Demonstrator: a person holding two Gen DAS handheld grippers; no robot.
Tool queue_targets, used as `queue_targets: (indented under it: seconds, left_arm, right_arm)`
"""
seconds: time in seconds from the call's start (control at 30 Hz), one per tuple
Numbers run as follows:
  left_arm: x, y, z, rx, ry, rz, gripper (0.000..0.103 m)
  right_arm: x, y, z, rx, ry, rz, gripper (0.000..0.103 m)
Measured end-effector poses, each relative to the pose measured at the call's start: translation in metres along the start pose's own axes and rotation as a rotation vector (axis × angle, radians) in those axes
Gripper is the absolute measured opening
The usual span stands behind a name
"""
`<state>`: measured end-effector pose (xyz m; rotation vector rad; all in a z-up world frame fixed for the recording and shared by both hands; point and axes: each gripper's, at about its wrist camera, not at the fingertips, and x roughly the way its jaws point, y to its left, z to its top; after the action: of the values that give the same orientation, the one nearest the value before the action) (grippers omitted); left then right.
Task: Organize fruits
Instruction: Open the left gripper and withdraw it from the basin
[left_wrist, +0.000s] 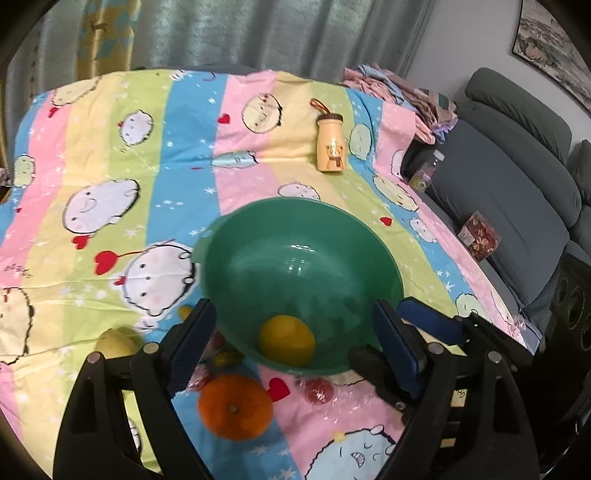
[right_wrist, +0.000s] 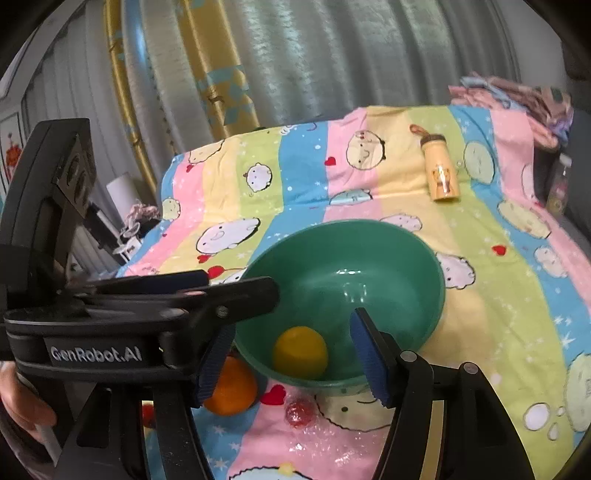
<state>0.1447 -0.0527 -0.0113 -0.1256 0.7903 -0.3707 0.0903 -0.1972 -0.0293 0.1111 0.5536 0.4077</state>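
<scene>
A green bowl (left_wrist: 303, 254) stands on the striped cartoon cloth and holds one yellow lemon (left_wrist: 286, 339); both also show in the right wrist view, the bowl (right_wrist: 343, 280) and the lemon (right_wrist: 300, 352). An orange (left_wrist: 234, 406) lies on the cloth just in front of the bowl, also in the right wrist view (right_wrist: 232, 389). A red wrapped fruit (left_wrist: 318, 390) lies beside it (right_wrist: 297, 413). A yellow-green fruit (left_wrist: 115, 342) lies at the left. My left gripper (left_wrist: 291, 347) is open and empty over the bowl's near rim. My right gripper (right_wrist: 291, 360) is open and empty there too.
A yellow bear-print bottle (left_wrist: 330, 144) lies on the cloth behind the bowl. A grey sofa (left_wrist: 517, 192) with a small box (left_wrist: 478, 236) stands at the right. Folded clothes (left_wrist: 402, 92) lie at the far right corner. Curtains hang behind.
</scene>
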Motion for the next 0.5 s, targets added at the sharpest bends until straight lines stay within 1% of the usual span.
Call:
queue_targets:
  seconds: [0.03, 0.1, 0.13, 0.2, 0.27, 0.5]
  left_arm:
    - [-0.006, 0.001, -0.001, -0.004, -0.011, 0.006, 0.089]
    - [-0.017, 0.003, -0.004, -0.011, -0.033, 0.022, 0.100]
    - [-0.024, 0.005, -0.006, -0.013, -0.049, 0.036, 0.102]
    - [-0.033, 0.007, -0.012, -0.012, -0.064, 0.063, 0.102]
    - [-0.040, 0.010, -0.017, -0.020, -0.067, 0.074, 0.102]
    - [-0.062, 0.023, -0.039, -0.068, -0.073, 0.094, 0.102]
  right_arm:
    - [-0.003, 0.002, 0.000, -0.007, -0.003, -0.005, 0.066]
    - [-0.010, 0.007, 0.000, -0.023, -0.008, -0.021, 0.069]
    - [-0.013, 0.009, 0.000, -0.027, -0.010, -0.025, 0.071]
    - [-0.019, 0.013, -0.001, -0.036, -0.011, -0.023, 0.071]
    - [-0.025, 0.018, -0.002, -0.048, -0.011, -0.029, 0.072]
    - [-0.042, 0.037, -0.003, -0.097, -0.016, -0.048, 0.073]
